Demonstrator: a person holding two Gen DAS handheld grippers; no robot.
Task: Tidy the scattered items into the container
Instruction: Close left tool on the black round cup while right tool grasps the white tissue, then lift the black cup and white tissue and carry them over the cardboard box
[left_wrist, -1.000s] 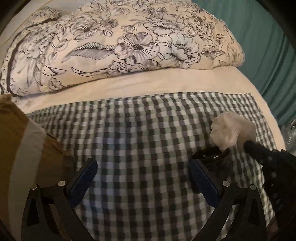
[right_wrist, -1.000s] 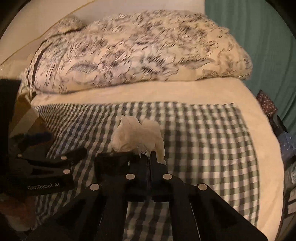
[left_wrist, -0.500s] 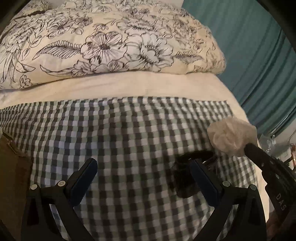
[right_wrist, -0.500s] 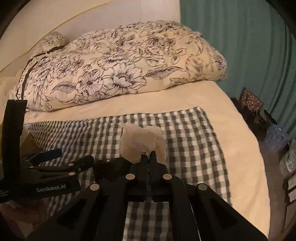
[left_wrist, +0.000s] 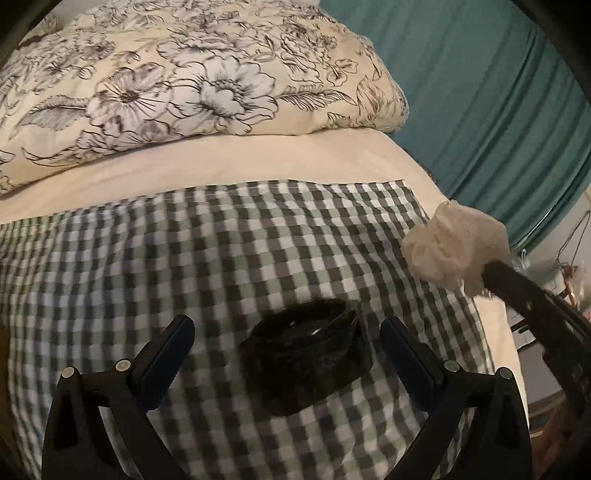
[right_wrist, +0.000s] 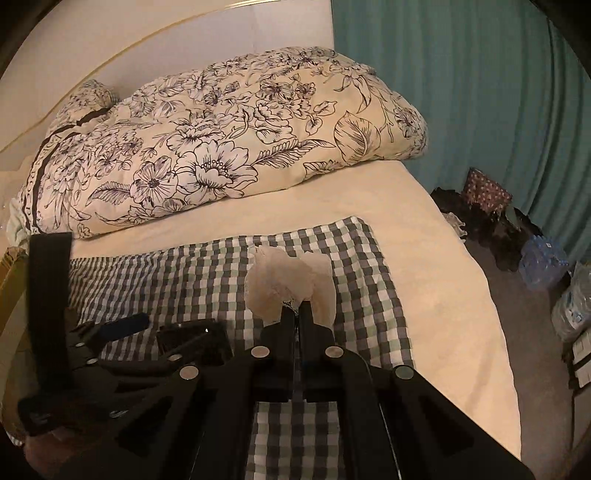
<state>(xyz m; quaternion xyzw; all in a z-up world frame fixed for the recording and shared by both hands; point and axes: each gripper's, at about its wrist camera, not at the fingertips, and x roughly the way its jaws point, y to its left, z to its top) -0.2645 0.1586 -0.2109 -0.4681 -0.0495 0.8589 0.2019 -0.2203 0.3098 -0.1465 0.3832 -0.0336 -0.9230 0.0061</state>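
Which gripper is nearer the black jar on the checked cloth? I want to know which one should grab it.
Left. The left gripper is open with the black jar between its fingers, not yet pinched. The right gripper is off to the side, shut on a crumpled tissue.

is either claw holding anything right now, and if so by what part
The right claw is shut on the white crumpled wad, pinching its lower edge. The left claw is open around the black round item, not gripping it.
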